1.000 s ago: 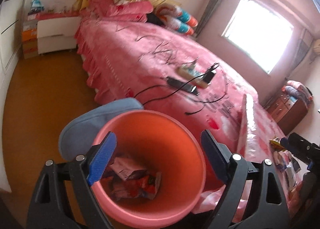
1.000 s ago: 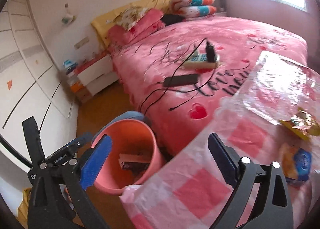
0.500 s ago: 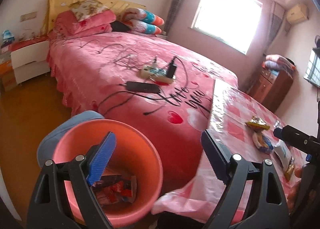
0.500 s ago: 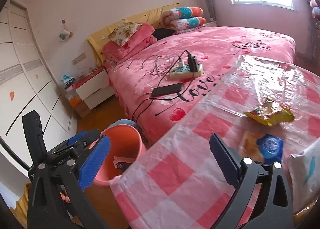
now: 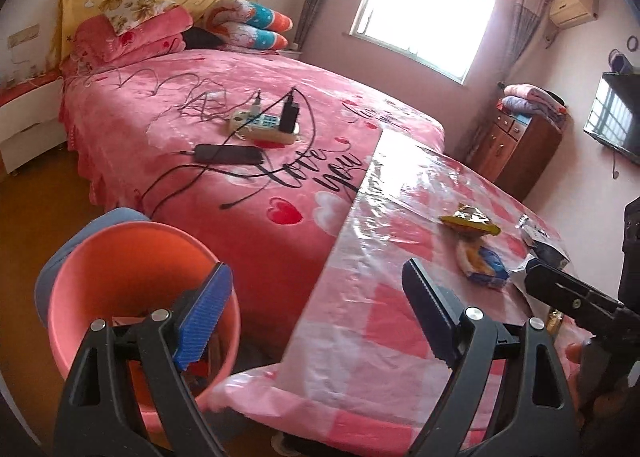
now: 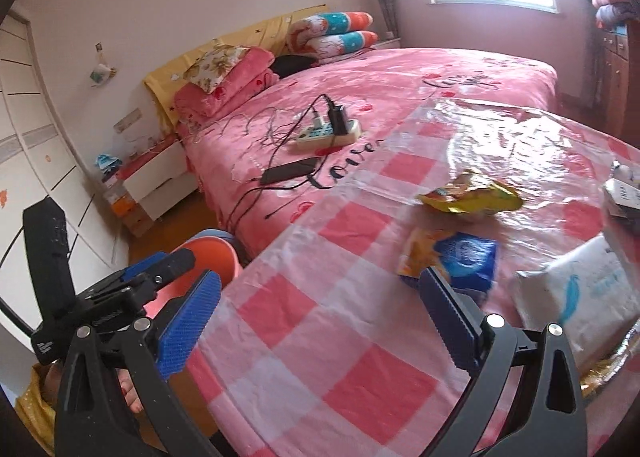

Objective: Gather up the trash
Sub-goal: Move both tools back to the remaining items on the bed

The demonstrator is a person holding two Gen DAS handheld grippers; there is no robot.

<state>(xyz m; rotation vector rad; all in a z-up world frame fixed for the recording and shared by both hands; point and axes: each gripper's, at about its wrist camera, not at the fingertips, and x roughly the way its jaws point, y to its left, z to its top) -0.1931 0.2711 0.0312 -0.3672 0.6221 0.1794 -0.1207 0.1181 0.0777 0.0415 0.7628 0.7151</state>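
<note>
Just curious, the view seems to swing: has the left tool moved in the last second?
Yes. The left tool has swung from over the orange bin toward the checked table; the bin has slid to the picture's left.

Daylight pours in through the window (image 5: 430, 23), which is blown out to pure white in both views, and a soft haze spreads from it across the nearby wall. The room is bright with a warm pink cast. Below the window, the clear plastic over the checked tablecloth (image 6: 320, 321) throws white glare patches. Shadows are soft. Straight lines bow strongly toward the dark rounded corners. The wrappers and cloth look slightly smeared.
</note>
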